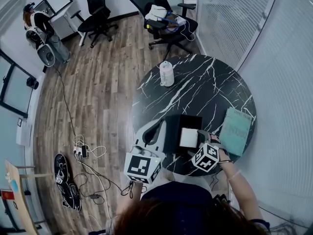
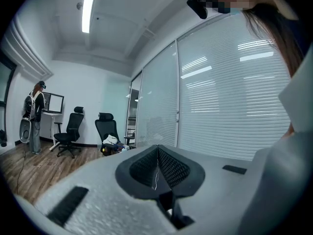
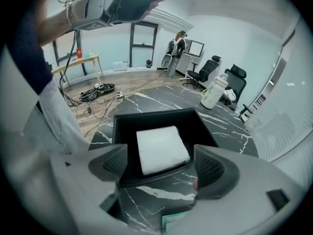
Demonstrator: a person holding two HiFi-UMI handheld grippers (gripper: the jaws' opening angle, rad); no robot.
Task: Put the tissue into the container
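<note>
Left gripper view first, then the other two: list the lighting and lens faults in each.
Left gripper view: heavy fisheye with black corners, the ceiling light blown out, the shut left gripper soft up close. Right gripper view: same bowed edges; the tissue nearly washes out against the black container. Head view: even light, no hard shadows on the table, hair blurred at the bottom.

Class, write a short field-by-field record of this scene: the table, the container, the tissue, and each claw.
Table: round black marble-patterned table, white veins
Container: black square open container, on the table
Tissue: folded white tissue, lying flat inside the container
Left claw: jaws together, nothing between them
Right claw: jaws apart, empty, pointed at the container
</note>
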